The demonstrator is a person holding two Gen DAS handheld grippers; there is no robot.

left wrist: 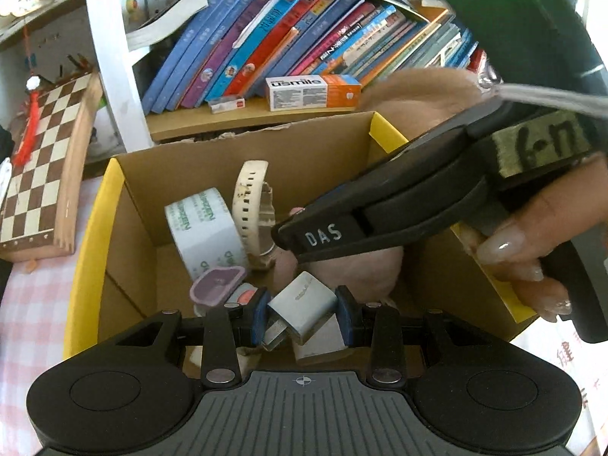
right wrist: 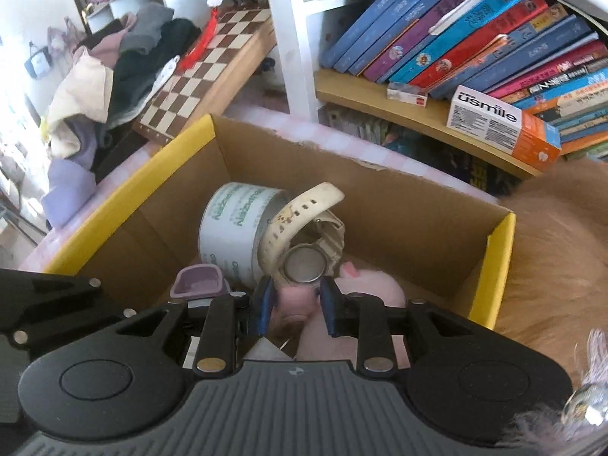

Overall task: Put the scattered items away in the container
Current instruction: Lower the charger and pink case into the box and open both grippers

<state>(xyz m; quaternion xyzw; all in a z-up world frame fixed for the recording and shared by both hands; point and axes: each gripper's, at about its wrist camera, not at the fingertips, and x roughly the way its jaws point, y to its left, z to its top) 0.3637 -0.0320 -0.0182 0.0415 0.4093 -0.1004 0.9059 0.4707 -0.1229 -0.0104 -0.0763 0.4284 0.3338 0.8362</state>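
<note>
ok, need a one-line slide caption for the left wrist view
Left hand-held gripper holds a silver charger plug over the cardboard box, above tape roll and white watch.

One cardboard box [right wrist: 380,205]; one tape roll [right wrist: 231,228]; one watch [right wrist: 300,235]; one chessboard [right wrist: 205,72]; one toothpaste carton [right wrist: 501,125].

"usmile" on white-orange carton [right wrist: 501,129]; "DAS" on right tongs [left wrist: 323,233] black arm; tape roll [right wrist: 231,235] print unclear

A white-framed bookshelf [right wrist: 418,106] holds leaning books [left wrist: 273,38]; a chessboard [left wrist: 41,167] leans beside it, clothes [right wrist: 114,72] piled beyond in daylight.
</note>
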